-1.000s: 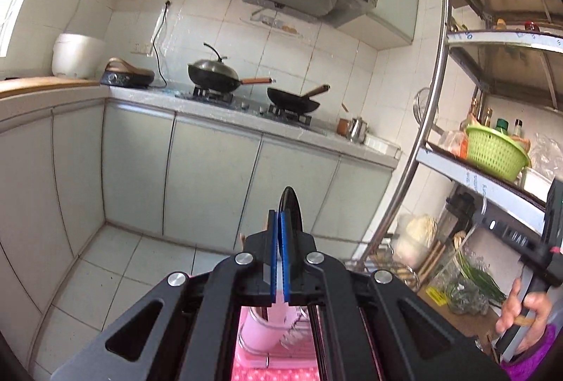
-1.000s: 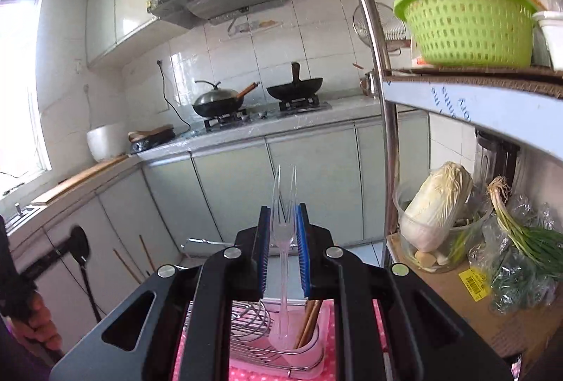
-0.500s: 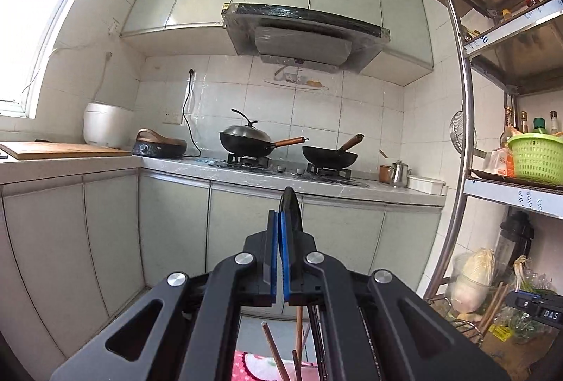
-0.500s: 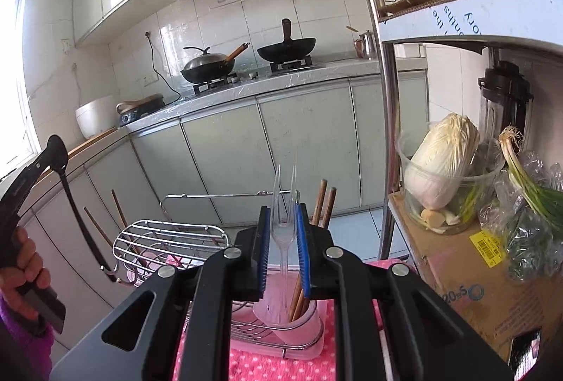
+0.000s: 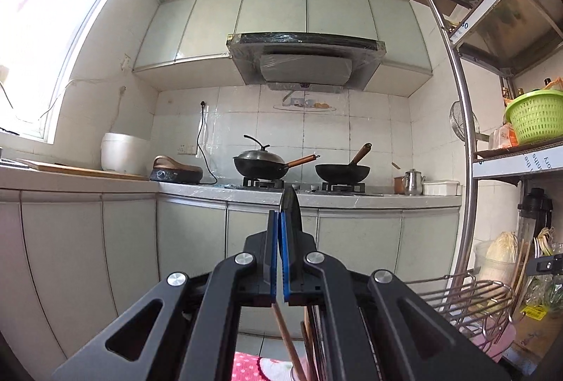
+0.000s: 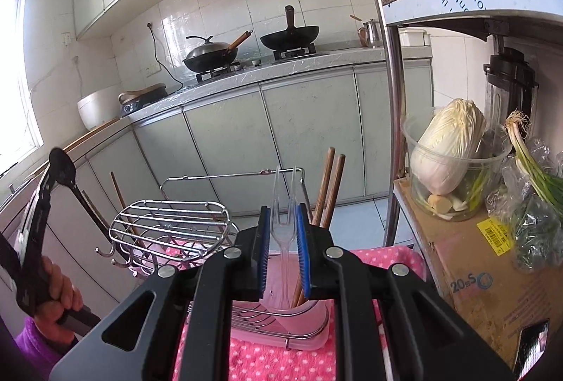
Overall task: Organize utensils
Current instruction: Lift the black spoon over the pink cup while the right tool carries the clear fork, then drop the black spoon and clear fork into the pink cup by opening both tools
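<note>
right gripper [image 6: 283, 240] clamps clear fork [image 6: 282, 205] upright, tines up; left gripper [image 5: 280, 254] pinches black spoon [image 6: 65, 171], bowl up.

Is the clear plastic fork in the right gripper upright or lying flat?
Upright. The clear plastic fork stands tines-up between the right gripper's blue pads, its handle pointing down toward the pink utensil cup.

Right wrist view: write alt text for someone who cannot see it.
The right gripper holds a clear plastic fork upright above a pink utensil cup with wooden chopsticks in a wire rack. At left, the left gripper holds a black spoon.
</note>
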Action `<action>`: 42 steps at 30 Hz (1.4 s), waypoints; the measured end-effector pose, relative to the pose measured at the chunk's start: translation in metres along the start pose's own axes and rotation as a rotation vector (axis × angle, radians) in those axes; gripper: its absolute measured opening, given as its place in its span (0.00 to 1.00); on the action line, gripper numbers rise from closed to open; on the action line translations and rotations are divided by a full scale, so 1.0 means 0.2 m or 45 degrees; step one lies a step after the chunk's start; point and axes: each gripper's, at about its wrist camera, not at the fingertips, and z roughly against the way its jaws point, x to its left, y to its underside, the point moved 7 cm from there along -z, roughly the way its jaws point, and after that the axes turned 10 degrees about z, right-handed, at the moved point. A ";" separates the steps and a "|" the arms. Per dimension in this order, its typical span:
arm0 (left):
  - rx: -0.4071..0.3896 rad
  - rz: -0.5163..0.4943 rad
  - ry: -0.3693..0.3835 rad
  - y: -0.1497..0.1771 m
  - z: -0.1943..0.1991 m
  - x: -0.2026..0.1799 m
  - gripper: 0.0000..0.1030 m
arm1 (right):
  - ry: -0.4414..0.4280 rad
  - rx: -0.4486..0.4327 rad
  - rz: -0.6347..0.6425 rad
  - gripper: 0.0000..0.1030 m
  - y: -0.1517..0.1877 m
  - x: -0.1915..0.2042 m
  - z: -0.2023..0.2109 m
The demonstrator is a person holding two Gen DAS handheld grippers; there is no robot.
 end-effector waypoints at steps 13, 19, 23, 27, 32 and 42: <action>0.398 0.206 -0.003 0.28 -0.18 0.21 0.01 | -0.068 0.098 -0.069 0.14 0.10 -0.01 -0.03; 0.505 0.265 0.049 0.31 -0.31 0.23 0.02 | -0.094 0.159 -0.170 0.14 0.15 -0.09 -0.11; 0.560 0.298 0.060 0.32 -0.34 0.24 0.05 | -0.101 0.165 -0.210 0.14 0.16 -0.12 -0.13; 0.635 0.354 0.085 0.32 -0.34 0.27 0.12 | -0.120 0.191 -0.237 0.15 0.18 -0.12 -0.15; 0.681 0.430 0.101 0.29 -0.32 0.33 0.29 | -0.117 0.189 -0.229 0.41 0.17 -0.12 -0.12; 0.692 0.359 0.105 0.20 -0.14 0.38 0.34 | -0.075 0.171 -0.129 0.43 0.22 -0.04 0.10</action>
